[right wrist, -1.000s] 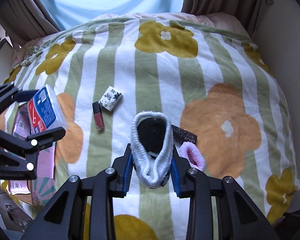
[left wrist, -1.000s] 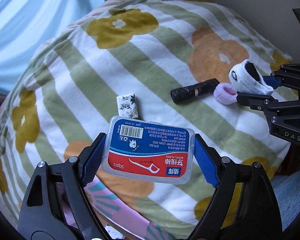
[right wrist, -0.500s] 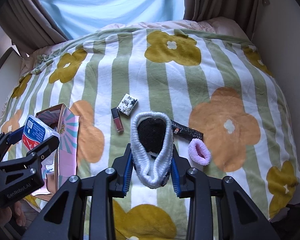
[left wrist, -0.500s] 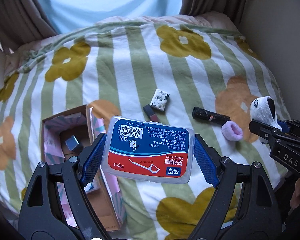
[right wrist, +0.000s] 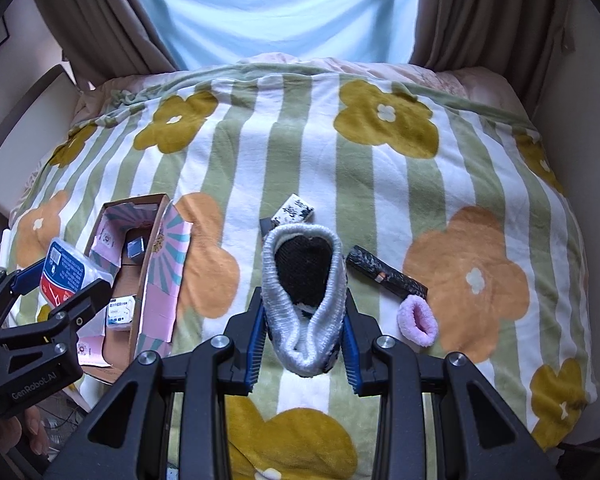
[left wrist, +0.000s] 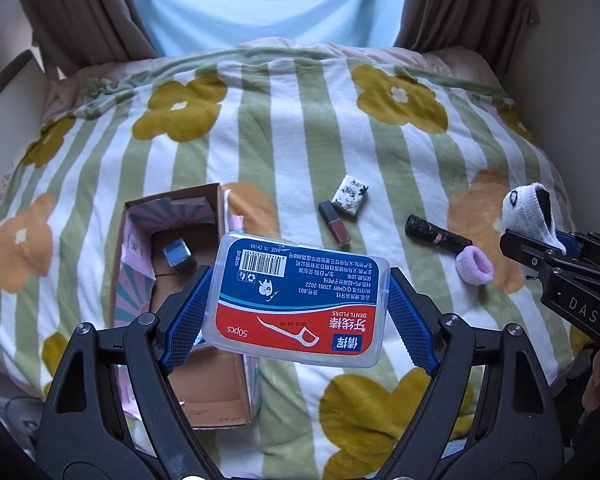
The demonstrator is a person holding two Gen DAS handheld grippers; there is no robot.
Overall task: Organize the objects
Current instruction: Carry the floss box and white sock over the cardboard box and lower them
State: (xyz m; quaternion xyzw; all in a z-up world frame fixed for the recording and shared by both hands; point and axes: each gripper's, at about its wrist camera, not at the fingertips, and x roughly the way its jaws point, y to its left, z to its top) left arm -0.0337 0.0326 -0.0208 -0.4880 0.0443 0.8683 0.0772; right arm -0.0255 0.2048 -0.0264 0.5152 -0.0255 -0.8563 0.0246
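My left gripper (left wrist: 296,312) is shut on a clear dental floss box (left wrist: 300,300) with a blue and red label, held above the right edge of an open cardboard box (left wrist: 168,280). It also shows in the right wrist view (right wrist: 66,276). My right gripper (right wrist: 304,344) is shut on a white and black sock (right wrist: 304,296), held above the blanket; the sock shows at the right of the left wrist view (left wrist: 530,212). The cardboard box (right wrist: 140,256) holds a small blue cube (left wrist: 177,253).
On the flowered striped blanket (left wrist: 300,128) lie a patterned small packet (left wrist: 350,195), a lip gloss (left wrist: 334,224), a black tube (left wrist: 436,234) and a pink hair tie (left wrist: 474,266). Curtains and a window stand behind; a wall runs along the right.
Both grippers have pulled back and up from the blanket with their objects. The left view has swung left, bringing the cardboard box under the floss box.
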